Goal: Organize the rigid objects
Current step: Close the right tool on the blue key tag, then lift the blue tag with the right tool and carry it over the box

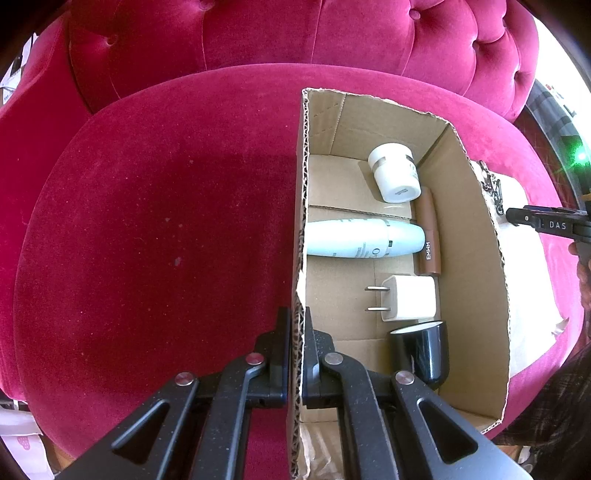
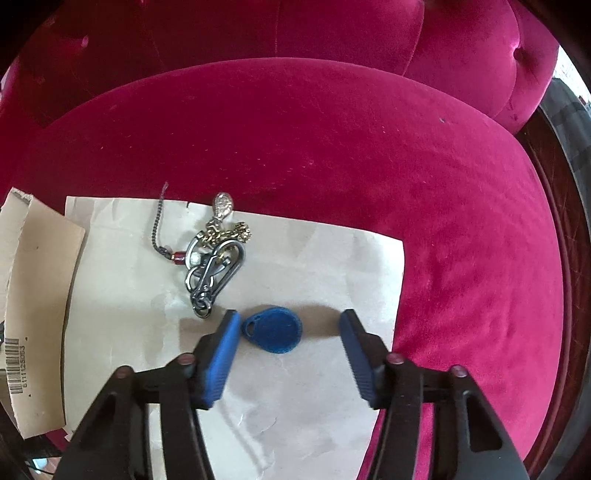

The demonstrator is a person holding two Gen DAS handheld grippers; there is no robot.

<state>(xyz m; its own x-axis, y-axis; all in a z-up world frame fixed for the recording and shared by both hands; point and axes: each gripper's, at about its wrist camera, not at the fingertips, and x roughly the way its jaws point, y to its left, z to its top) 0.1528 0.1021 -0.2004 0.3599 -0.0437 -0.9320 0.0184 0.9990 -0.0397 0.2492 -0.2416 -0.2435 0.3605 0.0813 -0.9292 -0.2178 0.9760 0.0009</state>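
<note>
My left gripper is shut on the left wall of a cardboard box on a red velvet seat. Inside the box lie a white jar, a pale bottle, a brown tube, a white plug adapter and a black cup. My right gripper is open, its blue pads either side of a blue key fob lying on beige paper. A metal keychain bunch lies just behind the fob.
The box's outer wall stands at the left edge of the right wrist view. The keychain and the right gripper show past the box's right wall in the left wrist view. The tufted chair back rises behind.
</note>
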